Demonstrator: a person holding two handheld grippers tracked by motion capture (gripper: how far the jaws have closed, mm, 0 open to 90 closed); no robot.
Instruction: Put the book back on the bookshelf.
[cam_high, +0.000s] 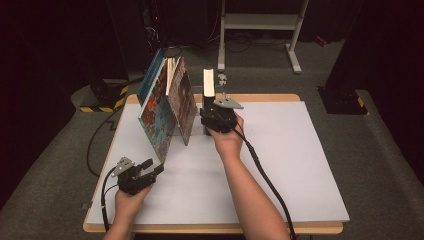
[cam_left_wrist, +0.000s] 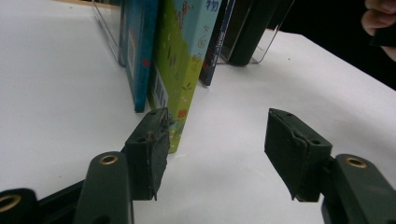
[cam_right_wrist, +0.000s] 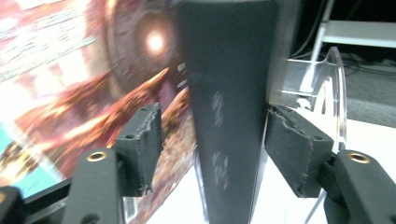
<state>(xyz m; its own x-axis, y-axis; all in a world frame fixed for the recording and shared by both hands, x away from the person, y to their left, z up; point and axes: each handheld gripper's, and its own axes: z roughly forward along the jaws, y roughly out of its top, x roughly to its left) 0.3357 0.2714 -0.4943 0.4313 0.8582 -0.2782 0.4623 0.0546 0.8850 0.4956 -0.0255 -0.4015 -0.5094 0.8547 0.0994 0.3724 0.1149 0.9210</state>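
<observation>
Room is plentiful on the near side of the white table top. There the left gripper rests low at the front-left corner, jaws spread about halfway with nothing between them. They point up-table at the foot of a green picture book and the blue book beside it.

Farther in, the right gripper is the hand at work. It straddles the lower spine of an upright dark book, whose long axis runs straight up from the table. In the right gripper view the jaws are parted wider than the spine: the left pad stands clear of it with a visible gap, the right pad is at or just against it. So I judge the book loosely bracketed rather than clamped, resting on its own bottom edge and against the clear acrylic bookend just to its right.

Left of it the large leaning books tilt towards it, their covers close beside the left jaw, so there is little room that way. A pull straight back towards the person looks clearest, since the bookend blocks the right and the table's far edge lies just behind. The book seems likely to tip left if nudged.
</observation>
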